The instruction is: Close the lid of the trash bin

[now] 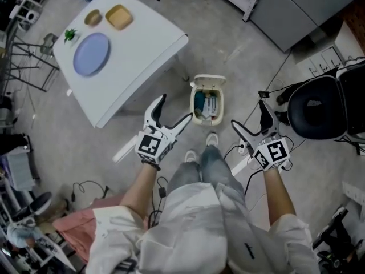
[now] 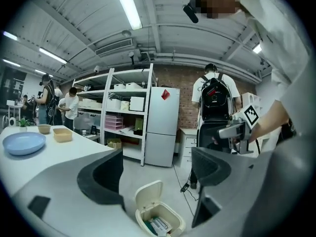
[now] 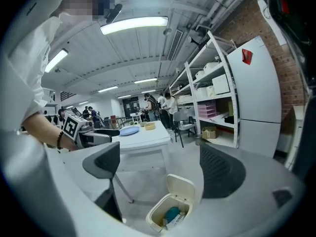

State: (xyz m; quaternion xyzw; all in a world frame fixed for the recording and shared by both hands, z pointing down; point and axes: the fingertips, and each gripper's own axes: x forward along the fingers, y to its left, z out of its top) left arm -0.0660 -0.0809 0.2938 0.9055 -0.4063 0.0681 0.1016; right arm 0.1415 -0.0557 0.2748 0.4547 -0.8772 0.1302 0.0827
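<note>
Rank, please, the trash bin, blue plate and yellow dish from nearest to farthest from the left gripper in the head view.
1. Trash bin, floor, right of the left gripper.
2. Blue plate, on the table.
3. Yellow dish, table's far end.

Shared lab/workshop hall, people (image 2: 70, 107) working.
Tube lights (image 2: 127, 6) glowing under bare ceiling (image 2: 168, 14) w/ ducts (image 2: 207, 60); metal shelving (image 2: 111, 113) holding boxes (image 2: 137, 103) beside white fridge (image 2: 163, 125) & brick wall (image 2: 190, 102); concrete floor (image 1: 228, 50) running throughout; folks standing about in bkgd.
</note>
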